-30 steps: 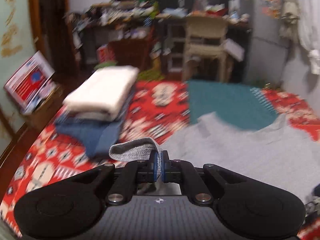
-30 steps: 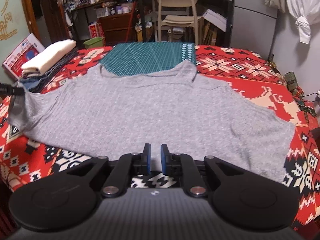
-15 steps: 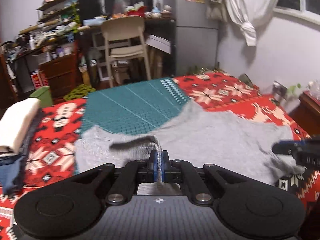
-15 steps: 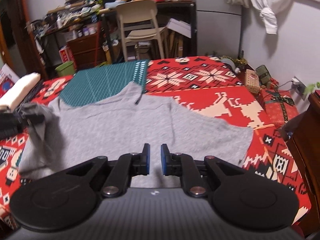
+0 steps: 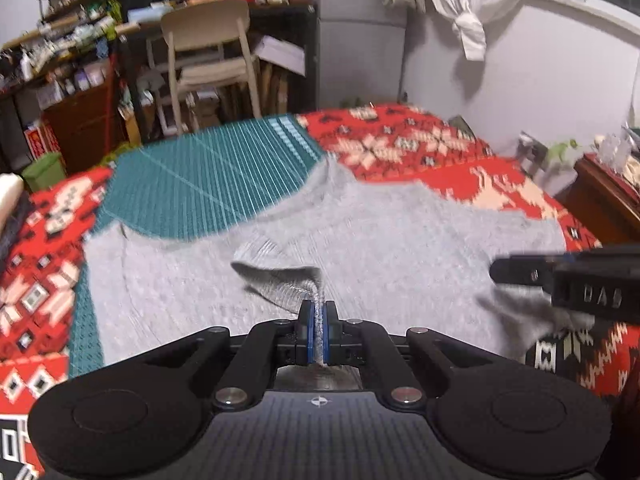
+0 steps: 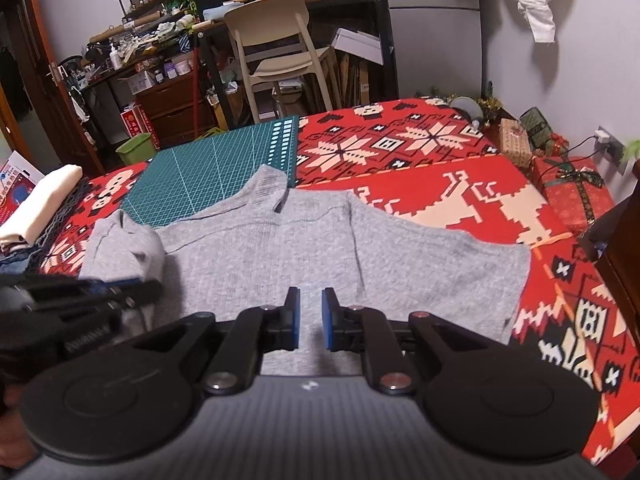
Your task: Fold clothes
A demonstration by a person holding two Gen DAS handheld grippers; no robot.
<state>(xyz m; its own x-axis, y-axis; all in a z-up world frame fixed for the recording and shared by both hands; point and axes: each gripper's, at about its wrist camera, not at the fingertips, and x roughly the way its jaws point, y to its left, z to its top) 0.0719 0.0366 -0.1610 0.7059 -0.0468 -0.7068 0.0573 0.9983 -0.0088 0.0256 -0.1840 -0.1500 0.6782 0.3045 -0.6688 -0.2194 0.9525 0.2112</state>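
Observation:
A grey sweater (image 6: pixel 280 248) lies spread flat on a red patterned blanket (image 6: pixel 440 184), its collar resting on a teal cutting mat (image 6: pixel 208 172). My left gripper (image 5: pixel 318 320) is shut on the ribbed cuff of the sweater's left sleeve (image 5: pixel 280 280), which is doubled over the sweater body (image 5: pixel 400 232). In the right wrist view the left gripper (image 6: pixel 152 288) shows at the left edge, with the folded sleeve (image 6: pixel 120 248) bunched behind it. My right gripper (image 6: pixel 311 316) hovers over the lower middle of the sweater, pads a little apart with nothing pinched. In the left wrist view the right gripper (image 5: pixel 500 272) enters from the right.
A stack of folded clothes (image 6: pixel 40 200) sits at the blanket's left edge. Wrapped gift boxes (image 6: pixel 572 192) line the right side by the wall. A beige chair (image 6: pixel 280 40), a green bin (image 6: pixel 136 148) and cluttered shelves stand beyond the far edge. Dark wooden furniture (image 5: pixel 600 200) stands at right.
My left gripper has carried the sleeve cuff from beside the folded stack rightward over the sweater body and lower. The right gripper's view has swung right, its pads unchanged.

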